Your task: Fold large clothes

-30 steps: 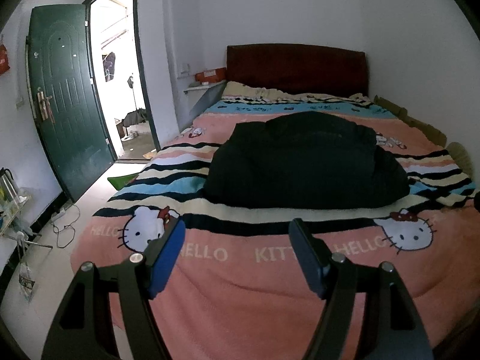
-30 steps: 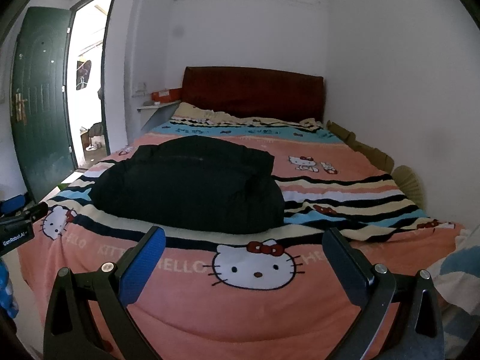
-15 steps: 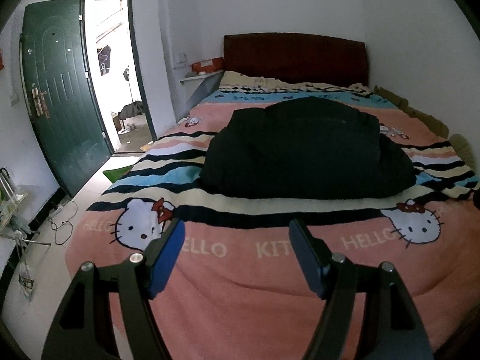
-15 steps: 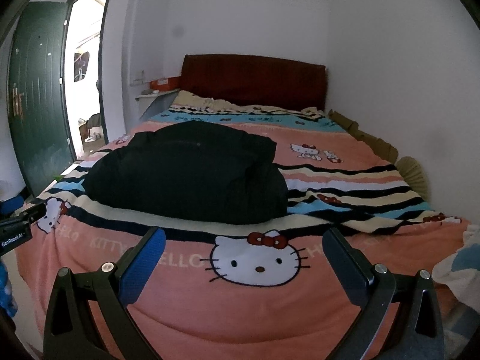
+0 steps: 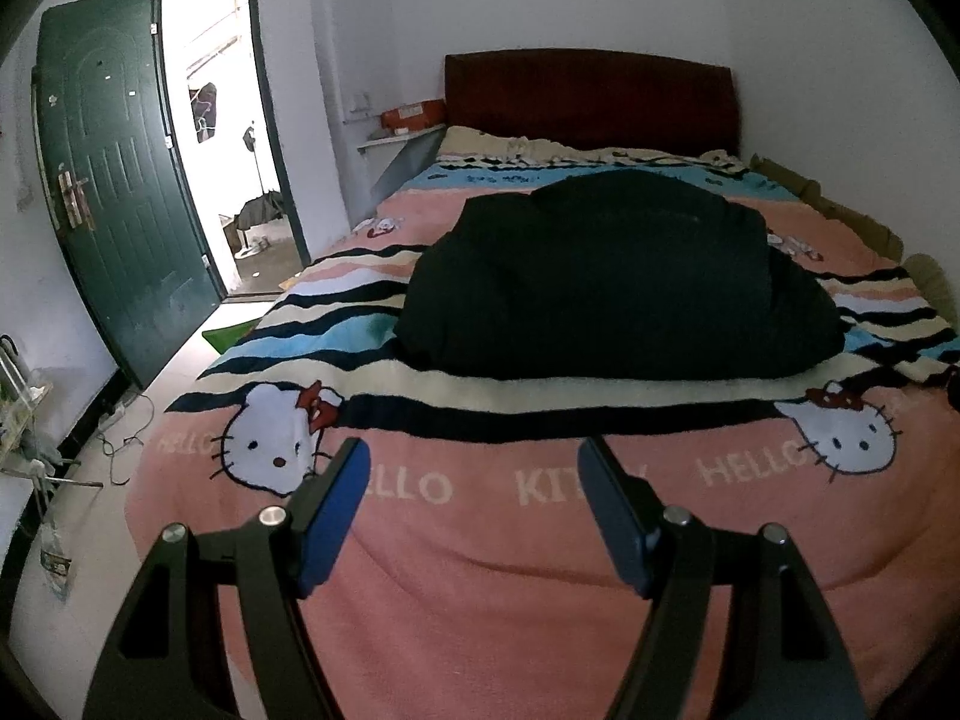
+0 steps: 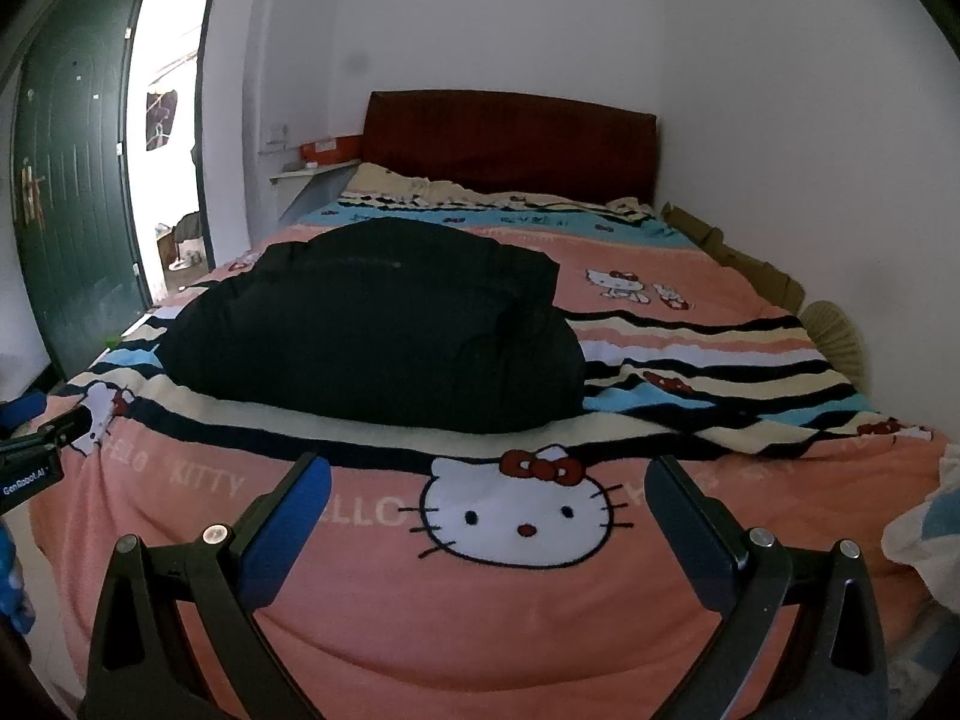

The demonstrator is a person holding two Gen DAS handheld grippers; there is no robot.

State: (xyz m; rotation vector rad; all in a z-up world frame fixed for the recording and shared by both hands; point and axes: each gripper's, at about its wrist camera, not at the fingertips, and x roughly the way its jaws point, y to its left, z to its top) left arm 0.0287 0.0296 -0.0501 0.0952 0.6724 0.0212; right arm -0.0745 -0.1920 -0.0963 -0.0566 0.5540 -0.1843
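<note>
A bulky black garment (image 5: 618, 276) lies in a folded heap in the middle of the bed, on a pink Hello Kitty blanket (image 5: 480, 540). It also shows in the right wrist view (image 6: 384, 324). My left gripper (image 5: 474, 468) is open and empty, above the blanket's near edge, well short of the garment. My right gripper (image 6: 489, 480) is open wider and empty, over a Hello Kitty face, also short of the garment. The left gripper's body shows at the left edge of the right wrist view (image 6: 30, 456).
A dark red headboard (image 5: 591, 96) stands at the far end against the white wall. A green door (image 5: 120, 204) stands open on the left, with cables on the floor (image 5: 120, 438). A white cloth (image 6: 924, 522) lies at the right edge.
Both grippers have moved a little closer to the bed and tilted down slightly. The garment looks larger. Both stay open and empty.
</note>
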